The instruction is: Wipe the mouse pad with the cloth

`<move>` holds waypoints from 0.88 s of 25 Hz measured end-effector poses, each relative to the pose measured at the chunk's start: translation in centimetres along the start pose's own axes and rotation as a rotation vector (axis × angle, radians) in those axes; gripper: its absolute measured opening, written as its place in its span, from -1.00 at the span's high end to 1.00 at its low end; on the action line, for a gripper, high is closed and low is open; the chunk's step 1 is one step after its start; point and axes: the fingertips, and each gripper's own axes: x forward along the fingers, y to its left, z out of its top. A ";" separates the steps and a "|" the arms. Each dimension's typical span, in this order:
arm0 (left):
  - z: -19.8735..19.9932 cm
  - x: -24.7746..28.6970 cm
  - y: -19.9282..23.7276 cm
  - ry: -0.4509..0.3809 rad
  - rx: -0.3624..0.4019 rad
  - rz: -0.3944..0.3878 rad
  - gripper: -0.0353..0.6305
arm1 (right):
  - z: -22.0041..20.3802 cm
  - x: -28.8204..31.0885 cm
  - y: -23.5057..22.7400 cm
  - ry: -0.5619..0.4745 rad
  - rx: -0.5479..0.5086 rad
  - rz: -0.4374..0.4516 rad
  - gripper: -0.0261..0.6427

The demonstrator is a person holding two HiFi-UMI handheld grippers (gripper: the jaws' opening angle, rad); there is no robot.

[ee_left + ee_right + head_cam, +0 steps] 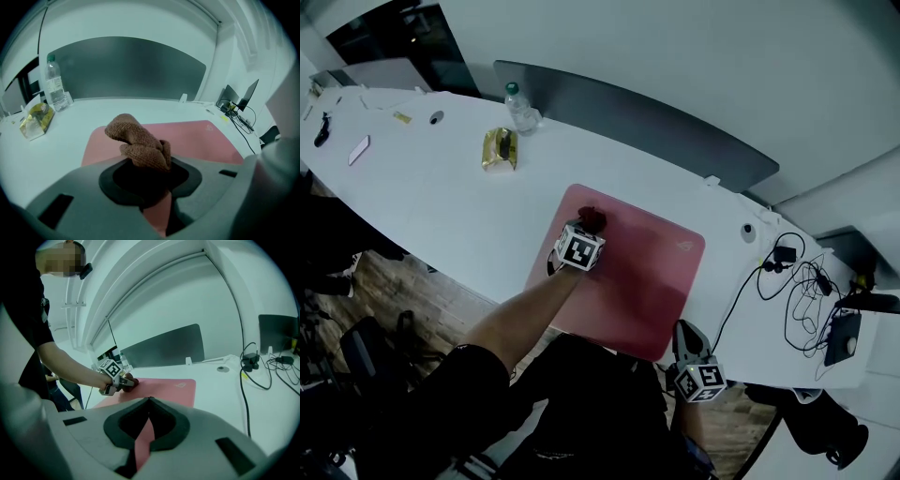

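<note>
Head view: looks from above, steeply down on the long white table (441, 178); the pink rectangular mouse pad (647, 281) lies mid-frame, rather far.
Left gripper view: low over the pad (201, 136), faces the dark grey curved panel (131, 65) behind the table; the brown knitted cloth (138, 143) is very near the lens.
Right gripper view: low at the pad's (173, 390) near right edge, looks across it to the left gripper (129, 382).
Shared: all views show pad and panel (656, 122) (164, 350); head and left gripper views share the clear plastic water bottle (520, 108) (54, 89).
</note>
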 end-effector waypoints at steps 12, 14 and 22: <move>1.5 2.0 -7.5 0.010 0.022 -0.083 0.51 | 0.7 -0.9 -2.4 -0.015 0.017 -0.021 0.85; 1.6 2.3 -8.3 0.012 0.025 -0.090 0.51 | 0.8 -1.1 -2.7 -0.019 0.023 -0.022 0.85; 2.2 3.3 -12.1 0.017 0.029 -0.136 0.51 | 0.9 -0.4 -4.0 -0.023 0.033 0.000 0.85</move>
